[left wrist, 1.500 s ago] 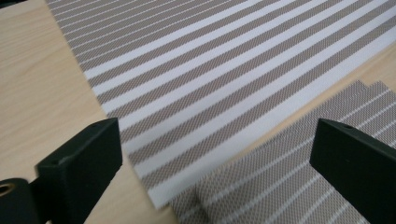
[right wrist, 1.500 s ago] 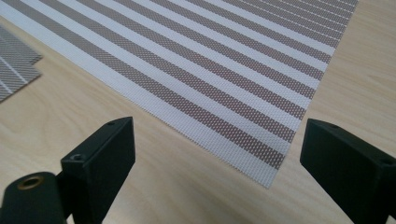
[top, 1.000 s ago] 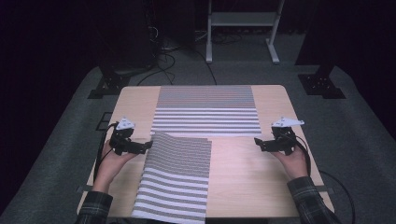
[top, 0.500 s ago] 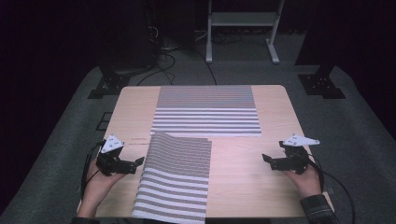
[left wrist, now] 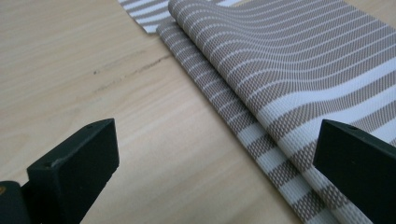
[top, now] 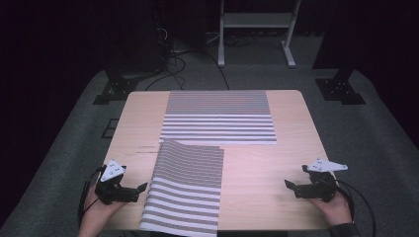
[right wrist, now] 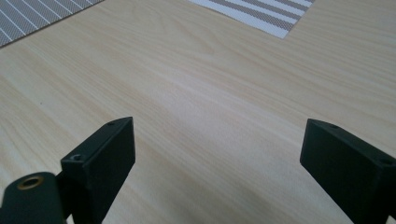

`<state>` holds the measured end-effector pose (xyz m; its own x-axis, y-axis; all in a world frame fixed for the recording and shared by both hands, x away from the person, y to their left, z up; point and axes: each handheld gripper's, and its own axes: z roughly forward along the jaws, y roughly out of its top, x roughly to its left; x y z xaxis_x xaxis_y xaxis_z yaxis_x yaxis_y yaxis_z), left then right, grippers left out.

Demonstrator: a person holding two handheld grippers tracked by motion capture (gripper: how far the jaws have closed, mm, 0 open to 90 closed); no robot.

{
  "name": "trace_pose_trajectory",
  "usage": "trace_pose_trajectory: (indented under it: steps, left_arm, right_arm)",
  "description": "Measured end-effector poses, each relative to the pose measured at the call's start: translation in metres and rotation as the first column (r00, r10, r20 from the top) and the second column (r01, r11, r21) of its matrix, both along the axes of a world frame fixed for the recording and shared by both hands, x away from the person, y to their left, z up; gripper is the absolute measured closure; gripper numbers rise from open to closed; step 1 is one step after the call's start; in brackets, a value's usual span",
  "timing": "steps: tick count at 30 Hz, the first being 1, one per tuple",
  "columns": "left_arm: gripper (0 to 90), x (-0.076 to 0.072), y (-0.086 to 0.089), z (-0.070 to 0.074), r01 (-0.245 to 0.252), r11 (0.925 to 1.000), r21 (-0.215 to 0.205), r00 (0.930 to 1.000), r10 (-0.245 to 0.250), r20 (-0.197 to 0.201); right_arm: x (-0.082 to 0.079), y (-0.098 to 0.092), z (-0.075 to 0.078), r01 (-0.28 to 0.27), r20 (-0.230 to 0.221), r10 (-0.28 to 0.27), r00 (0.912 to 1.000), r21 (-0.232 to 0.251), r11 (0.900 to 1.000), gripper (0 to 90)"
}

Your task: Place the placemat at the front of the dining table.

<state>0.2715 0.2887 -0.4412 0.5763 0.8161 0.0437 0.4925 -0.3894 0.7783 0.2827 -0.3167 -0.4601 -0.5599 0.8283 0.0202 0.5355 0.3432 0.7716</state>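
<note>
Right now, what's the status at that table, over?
Left tool open beside the folded striped mat, not touching. Right tool open over bare table. Flat striped mat at far side. Nothing in the way.

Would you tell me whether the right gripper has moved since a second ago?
Yes. The right gripper has drawn back toward the table's near edge, away from the flat striped mat.
</note>
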Motion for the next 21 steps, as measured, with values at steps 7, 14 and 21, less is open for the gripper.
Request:
trace_pose_trajectory:
  steps: [7,14,21]
  left_arm:
    - [0.0,-0.010,0.003,-0.014,-0.003,0.9996,0.027,0.9996,0.004,-0.030]
    - [0.0,-0.011,0.009,-0.025,-0.021,0.9987,0.047,0.9977,0.024,-0.064]
    - [0.0,-0.008,0.009,-0.032,-0.017,0.9981,0.059,0.9963,0.022,-0.083]
  right_arm:
    - [-0.013,-0.008,-0.009,0.017,-0.015,-0.017,0.9997,-0.010,1.000,9.3]
    - [-0.019,-0.015,-0.017,0.025,-0.034,-0.026,0.9991,-0.039,0.999,9.2]
    - [-0.019,-0.017,-0.022,0.027,-0.047,-0.029,0.9985,-0.062,0.998,9.2]
